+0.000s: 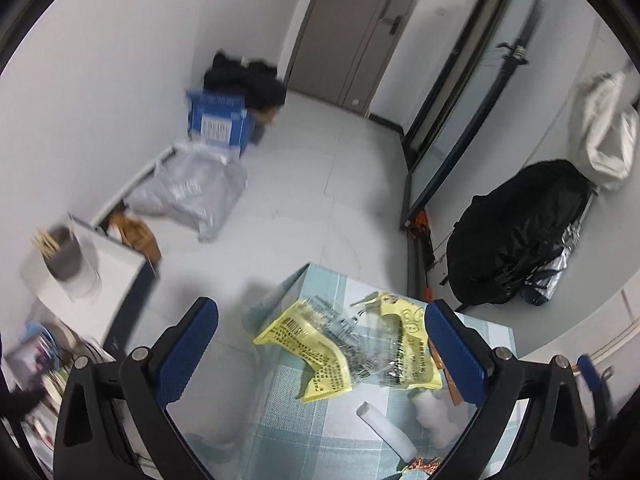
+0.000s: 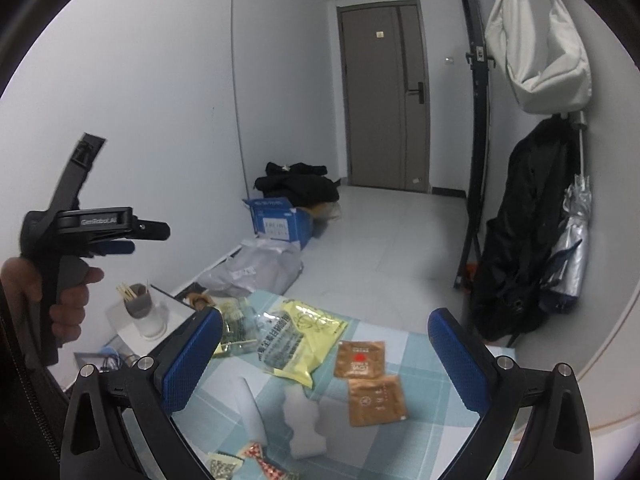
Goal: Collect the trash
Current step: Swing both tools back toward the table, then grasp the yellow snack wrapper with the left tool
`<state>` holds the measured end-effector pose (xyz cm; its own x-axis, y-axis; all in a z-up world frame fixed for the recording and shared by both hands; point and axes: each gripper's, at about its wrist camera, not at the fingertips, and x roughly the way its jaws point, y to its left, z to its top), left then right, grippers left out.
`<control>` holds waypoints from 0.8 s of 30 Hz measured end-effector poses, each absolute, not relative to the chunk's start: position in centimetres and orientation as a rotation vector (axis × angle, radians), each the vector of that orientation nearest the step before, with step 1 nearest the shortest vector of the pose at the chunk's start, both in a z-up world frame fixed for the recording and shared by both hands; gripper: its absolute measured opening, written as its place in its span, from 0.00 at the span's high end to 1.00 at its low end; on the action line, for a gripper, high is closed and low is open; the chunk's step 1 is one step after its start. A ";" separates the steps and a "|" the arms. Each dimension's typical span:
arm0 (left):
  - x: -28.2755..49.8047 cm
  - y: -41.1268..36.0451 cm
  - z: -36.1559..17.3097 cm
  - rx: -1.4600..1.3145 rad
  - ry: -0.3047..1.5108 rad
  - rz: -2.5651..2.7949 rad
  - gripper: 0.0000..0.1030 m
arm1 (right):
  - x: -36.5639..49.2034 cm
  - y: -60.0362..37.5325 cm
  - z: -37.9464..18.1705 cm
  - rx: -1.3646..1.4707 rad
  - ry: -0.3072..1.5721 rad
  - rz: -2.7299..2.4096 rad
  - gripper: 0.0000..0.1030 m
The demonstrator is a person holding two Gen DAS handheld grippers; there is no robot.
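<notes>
Yellow wrapper (image 1: 340,344) lies crumpled on the table (image 1: 288,412) between your left gripper's (image 1: 320,352) spread, empty jaws; close carelessly and thin film slips out, or you nudge the foam (image 1: 386,426) below off the edge.

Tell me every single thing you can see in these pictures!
yellow wrapper: 1, yellow and clear, on checked table
brown packets: 2, brown, right of wrapper
white roll: 1, white, near table edge
white foam piece: 1, beside roll
blue box: 1, floor by wall
grey bag: 1, floor
black backpack: 1, right wall
white bag: 1, hanging
door: 1, brown, far end
left gripper: blue fingers, open
right gripper: open
hand: 1, holding left gripper
</notes>
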<state>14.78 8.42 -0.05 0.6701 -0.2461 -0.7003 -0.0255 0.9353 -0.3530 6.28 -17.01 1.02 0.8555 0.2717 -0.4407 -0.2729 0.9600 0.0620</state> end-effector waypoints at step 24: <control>21.7 9.1 -10.9 -0.397 1.253 -0.107 0.05 | 11.4 -17.9 -4.0 0.060 0.663 0.314 0.00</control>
